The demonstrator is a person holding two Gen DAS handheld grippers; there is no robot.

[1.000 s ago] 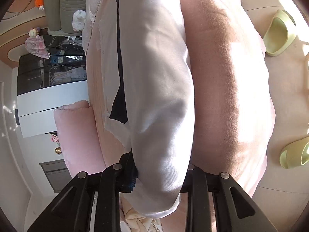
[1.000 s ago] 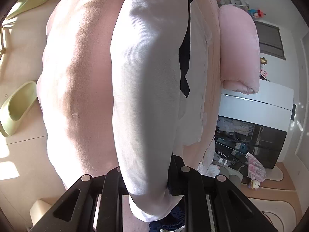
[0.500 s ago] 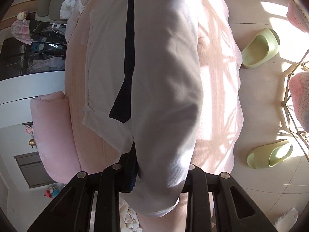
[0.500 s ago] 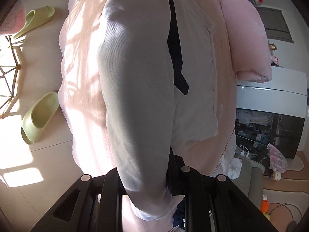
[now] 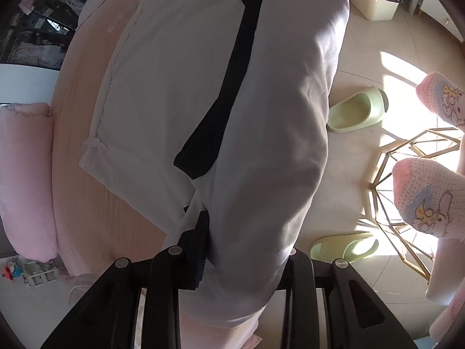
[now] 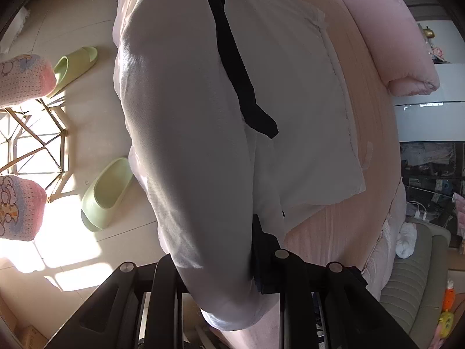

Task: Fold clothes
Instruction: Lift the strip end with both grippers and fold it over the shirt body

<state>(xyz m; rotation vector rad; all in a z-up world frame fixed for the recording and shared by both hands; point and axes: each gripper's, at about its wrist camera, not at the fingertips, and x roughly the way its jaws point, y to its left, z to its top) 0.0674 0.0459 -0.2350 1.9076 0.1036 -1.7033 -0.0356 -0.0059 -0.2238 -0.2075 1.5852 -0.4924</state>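
Since half a second ago both cameras have risen above the bed (image 5: 87,151): more of the flat part of the white garment (image 5: 180,58) shows, the person's socked feet (image 5: 427,195) have come into both views, and a cream bin (image 5: 375,3) has appeared at the top of the left view. The grips are unchanged. The left gripper (image 5: 235,250) is clamped on a fold of the garment, its fingers (image 5: 197,250) narrow with cloth bulging between and over them. The right gripper (image 6: 229,264) is likewise pinched on the same fold, its dark pad (image 6: 261,258) pressed to the cloth. The garment is white, finely ribbed, smooth; one half lies flat on the bed with a stitched hem and small side tabs, the other rises as a thick rounded roll towards the grippers. A black tie-like strip (image 5: 229,87) runs along the crease, ending in a blunt point. The bed cover is pale pink, softly striped. A plump pink pillow (image 5: 26,180) lies at the bed's far side from the feet. On the tiled floor beside the bed's near edge sit two pale green foam slippers (image 5: 357,110), next to a gold wire frame (image 5: 407,157) in bright sun. The socks are knitted, pink and white with cartoon figures.
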